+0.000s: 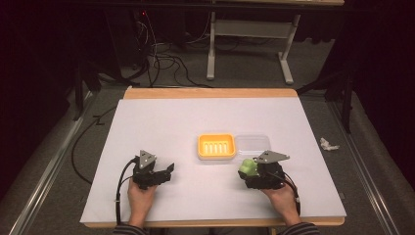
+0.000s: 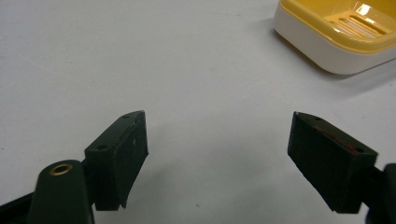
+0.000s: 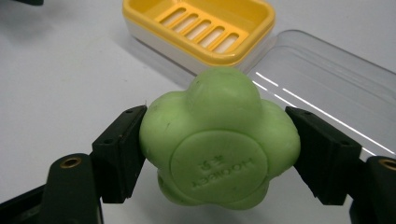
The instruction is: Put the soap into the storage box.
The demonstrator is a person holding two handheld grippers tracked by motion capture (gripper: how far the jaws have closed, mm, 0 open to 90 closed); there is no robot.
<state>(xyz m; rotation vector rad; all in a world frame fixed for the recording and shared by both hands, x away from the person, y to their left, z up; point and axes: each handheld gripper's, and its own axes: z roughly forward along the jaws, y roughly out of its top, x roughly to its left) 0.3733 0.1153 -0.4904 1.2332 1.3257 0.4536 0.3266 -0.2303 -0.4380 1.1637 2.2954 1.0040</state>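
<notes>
1. Green soap (image 1: pixel 248 167), high view: it sits clamped in the right tool (image 1: pixel 250 172), just in front of the yellow soap dish (image 1: pixel 216 146) on the white tabletop (image 1: pixel 161 122). The left tool (image 1: pixel 169 170) rests well apart. A clear lid (image 1: pixel 252 143) lies touching the dish's right side.
2. Left gripper view: the left tool (image 2: pixel 217 154) is released, jaws spread over bare tabletop; the dish (image 2: pixel 327 42) stands empty.
3. Right gripper view: the flower-shaped soap (image 3: pixel 217 140) is squeezed between both jaws. To seat it well, I judge, carry it level over the slotted tray (image 3: pixel 201 29), lower centred, then release gently. The lid (image 3: pixel 322 88) holds nothing.
</notes>
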